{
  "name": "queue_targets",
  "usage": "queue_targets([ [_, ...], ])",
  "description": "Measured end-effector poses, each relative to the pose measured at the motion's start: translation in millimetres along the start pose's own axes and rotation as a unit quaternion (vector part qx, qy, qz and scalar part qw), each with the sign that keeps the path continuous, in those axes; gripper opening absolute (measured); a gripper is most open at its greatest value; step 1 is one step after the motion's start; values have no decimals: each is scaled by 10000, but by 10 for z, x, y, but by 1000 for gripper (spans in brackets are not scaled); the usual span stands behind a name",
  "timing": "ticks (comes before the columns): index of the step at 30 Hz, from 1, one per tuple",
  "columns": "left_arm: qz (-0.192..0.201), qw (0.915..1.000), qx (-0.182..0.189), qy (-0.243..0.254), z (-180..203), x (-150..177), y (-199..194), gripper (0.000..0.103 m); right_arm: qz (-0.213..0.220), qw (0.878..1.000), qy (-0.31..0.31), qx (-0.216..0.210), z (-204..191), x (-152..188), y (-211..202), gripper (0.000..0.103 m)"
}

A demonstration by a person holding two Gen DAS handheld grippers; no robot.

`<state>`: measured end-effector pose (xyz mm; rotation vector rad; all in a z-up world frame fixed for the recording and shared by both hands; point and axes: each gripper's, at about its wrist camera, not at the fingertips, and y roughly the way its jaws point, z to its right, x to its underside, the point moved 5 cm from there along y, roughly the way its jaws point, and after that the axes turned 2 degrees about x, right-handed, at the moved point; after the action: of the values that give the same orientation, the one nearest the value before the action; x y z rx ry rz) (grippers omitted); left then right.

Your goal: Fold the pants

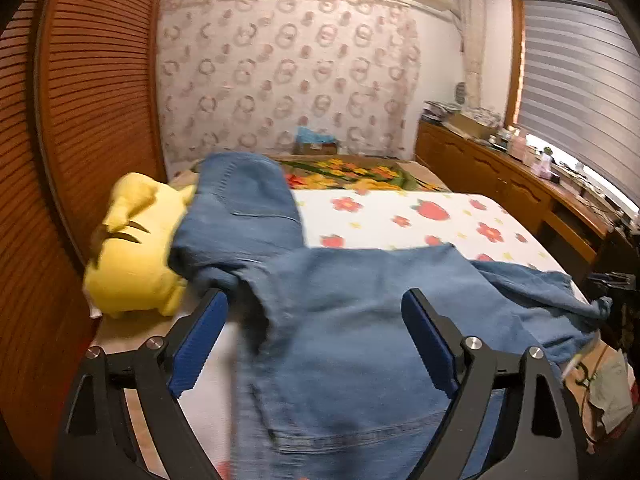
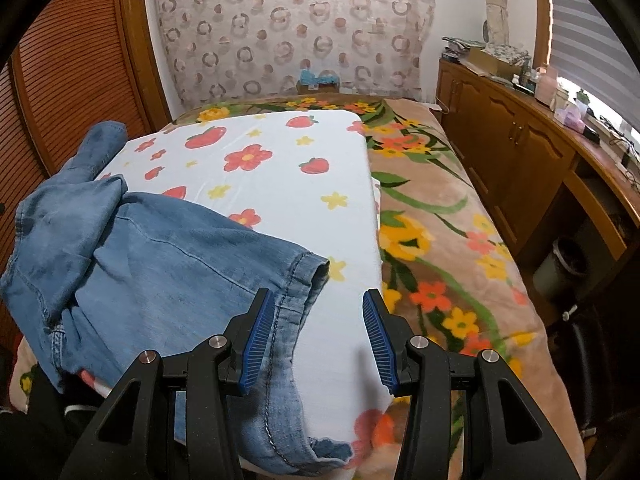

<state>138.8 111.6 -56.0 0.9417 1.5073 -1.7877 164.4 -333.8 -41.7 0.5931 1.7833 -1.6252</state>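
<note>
Across the white flowered sheet (image 2: 280,208) on the bed lie the blue denim pants (image 1: 360,320), crumpled, a yellow plush toy (image 1: 132,248) at their nine o'clock. Left gripper (image 1: 316,340) fingers spread wide above the cloth, released; right gripper (image 2: 318,344) fingers parted over a hem, unclenched.

Soft, faded blue denim pants (image 2: 160,264) with stitched hems; smooth matt printed cotton sheet (image 2: 280,184); fuzzy floral blanket (image 2: 440,240); plush yellow toy (image 1: 132,248); glossy slatted wood door (image 1: 92,92); ribbed blue plastic pads (image 2: 260,336).
</note>
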Motion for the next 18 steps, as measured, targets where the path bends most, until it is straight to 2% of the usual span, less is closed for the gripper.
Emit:
queue_targets([
  [7, -266, 9990, 345, 63, 305, 173, 194, 91, -99, 9998, -79, -150, 0, -55, 85, 48],
  [9, -346, 9984, 444, 87, 398, 217, 250, 91, -143, 9997, -111, -184, -8, -89, 141, 43],
  [18, -495, 9962, 675, 222, 719, 344, 339, 91, -526, 9981, -232, -232, -27, -131, 490, 39],
])
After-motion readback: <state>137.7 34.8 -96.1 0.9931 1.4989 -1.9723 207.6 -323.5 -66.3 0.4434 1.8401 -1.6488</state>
